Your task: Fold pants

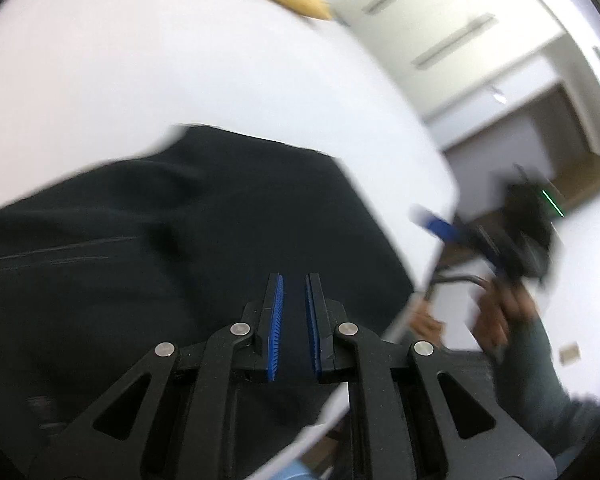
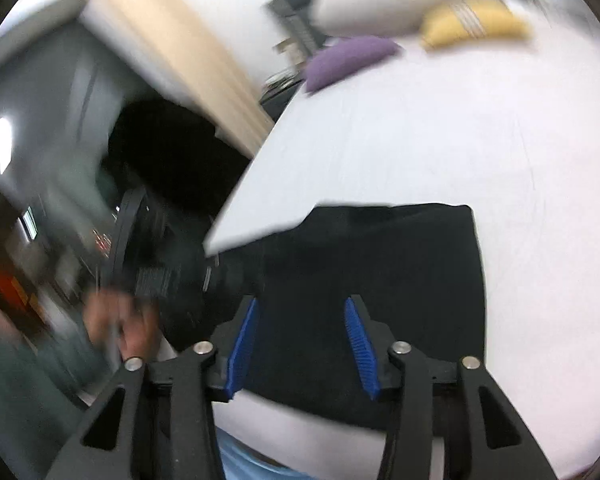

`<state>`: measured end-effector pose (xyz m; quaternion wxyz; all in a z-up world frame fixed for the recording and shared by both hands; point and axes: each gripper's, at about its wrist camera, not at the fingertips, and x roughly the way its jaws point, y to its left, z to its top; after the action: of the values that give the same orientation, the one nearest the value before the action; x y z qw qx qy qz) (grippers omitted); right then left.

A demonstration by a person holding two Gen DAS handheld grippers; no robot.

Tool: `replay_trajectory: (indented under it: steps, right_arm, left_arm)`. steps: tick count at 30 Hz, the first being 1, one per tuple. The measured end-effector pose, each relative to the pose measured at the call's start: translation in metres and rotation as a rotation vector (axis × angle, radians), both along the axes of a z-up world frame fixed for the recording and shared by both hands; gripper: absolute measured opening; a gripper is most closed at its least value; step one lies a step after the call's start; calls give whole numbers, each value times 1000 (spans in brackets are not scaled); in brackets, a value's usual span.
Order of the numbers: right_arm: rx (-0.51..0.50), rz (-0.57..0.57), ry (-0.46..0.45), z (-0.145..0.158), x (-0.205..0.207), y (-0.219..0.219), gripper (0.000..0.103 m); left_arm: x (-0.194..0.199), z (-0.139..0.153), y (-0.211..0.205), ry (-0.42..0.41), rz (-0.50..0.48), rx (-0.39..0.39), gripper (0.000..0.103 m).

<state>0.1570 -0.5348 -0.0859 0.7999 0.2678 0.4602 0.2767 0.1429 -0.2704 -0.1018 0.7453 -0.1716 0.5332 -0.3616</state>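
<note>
The wide white bed (image 2: pixel 440 128) fills both views, with the dark, soft fabric pants (image 2: pixel 380 280) lying folded across its lower middle near the edge. The left tongs (image 1: pixel 294 292) are pinched narrow, apparently on a fold of cloth; the right tongs (image 2: pixel 300 320) gape wide, holding nothing. A fold looks just laid; next I'd expect the right tongs to take a fresh edge.

Each fisheye camera sits just behind its own gripper, looking forward and down along the fingers — close over the black pants (image 1: pixel 188 248) on the white bed (image 1: pixel 180 60). Both views share pants, bed and the yellow pillow (image 2: pixel 476 26) — seen from opposite sides.
</note>
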Motion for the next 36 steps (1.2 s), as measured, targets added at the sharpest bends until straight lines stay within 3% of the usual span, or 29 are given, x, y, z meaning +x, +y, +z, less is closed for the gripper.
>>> replay_trajectory:
  steps: [4, 6, 8, 10, 13, 20, 22, 25, 26, 28, 30, 32, 33, 34, 36]
  right_arm:
    - [172, 9, 116, -47, 67, -13, 54]
    - [141, 0, 213, -83, 85, -10, 58]
    - [127, -1, 275, -108, 77, -8, 55]
    - [167, -5, 223, -107, 63, -14, 53]
    - [196, 30, 228, -105, 35, -15, 53]
    - [115, 64, 225, -75, -36, -21, 53]
    - [79, 70, 200, -61, -48, -15, 55]
    - [113, 70, 75, -34, -43, 0, 56]
    - [127, 63, 45, -29, -34, 7, 59]
    - [169, 16, -3, -26, -12, 14, 80]
    - [173, -42, 51, -46, 11, 24, 90]
    - [95, -39, 187, -83, 25, 42, 90]
    - [-23, -31, 224, -98, 26, 55, 80]
    - [-111, -21, 170, -95, 22, 63, 74]
    - [-160, 2, 113, -80, 12, 76, 80]
  left_arm:
    - [8, -37, -32, 42, -31, 57, 11]
    - [16, -57, -33, 78, -23, 80, 11]
    - [21, -64, -24, 98, -17, 34, 11]
    - [24, -67, -20, 108, -18, 18, 11]
    - [29, -69, -19, 108, -16, 1, 11]
    - [12, -69, 2, 84, 10, 13, 11]
    - [7, -67, 6, 76, 19, 16, 11]
    - [0, -60, 9, 55, 36, 21, 11]
    - [-2, -62, 6, 50, 42, 29, 11]
    - [-5, -56, 7, 31, 53, 55, 11]
    - [-11, -49, 16, 20, 75, 89, 11]
    - [-16, -45, 25, 17, 108, 130, 11]
    - [-19, -42, 29, 15, 125, 154, 11]
    - [-21, -40, 33, 12, 136, 169, 11]
    - [-28, -34, 41, 1, 163, 197, 11]
